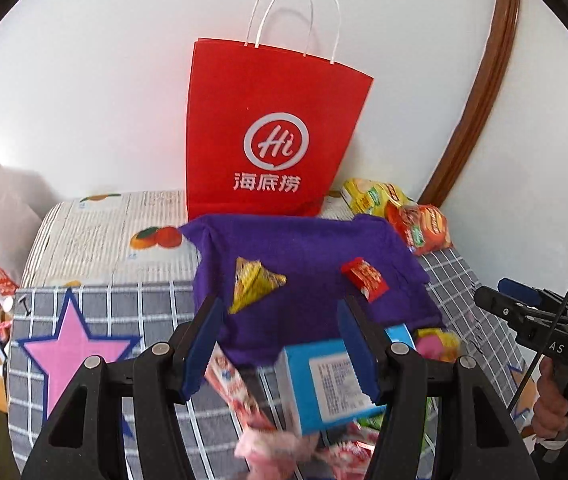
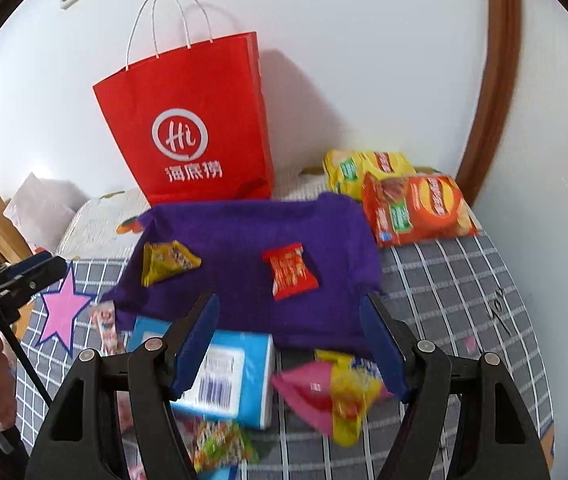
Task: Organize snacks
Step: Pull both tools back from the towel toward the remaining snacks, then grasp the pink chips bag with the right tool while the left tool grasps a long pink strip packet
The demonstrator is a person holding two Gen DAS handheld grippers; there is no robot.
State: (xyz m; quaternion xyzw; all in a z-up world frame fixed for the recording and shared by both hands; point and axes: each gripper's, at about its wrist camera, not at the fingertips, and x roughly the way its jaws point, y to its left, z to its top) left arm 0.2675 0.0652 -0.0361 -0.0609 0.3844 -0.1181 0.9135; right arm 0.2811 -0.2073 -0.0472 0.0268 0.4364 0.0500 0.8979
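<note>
A purple cloth (image 1: 308, 264) (image 2: 252, 248) lies on the bed with a small yellow snack packet (image 1: 252, 284) (image 2: 166, 262) and a small red snack packet (image 1: 365, 278) (image 2: 290, 270) on it. A blue box (image 1: 332, 384) (image 2: 228, 380) lies at the cloth's near edge among loose packets, with a pink and yellow packet (image 2: 332, 392) beside it. My left gripper (image 1: 280, 344) is open and empty above the blue box. My right gripper (image 2: 290, 344) is open and empty above the blue box and the pink packet.
A red paper bag (image 1: 272, 132) (image 2: 192, 124) stands against the wall behind the cloth. Yellow and orange chip bags (image 2: 412, 204) (image 1: 408, 216) lie at the back right. A pink star (image 1: 70, 344) marks the checked bedcover. A wooden door frame (image 2: 492, 80) is at right.
</note>
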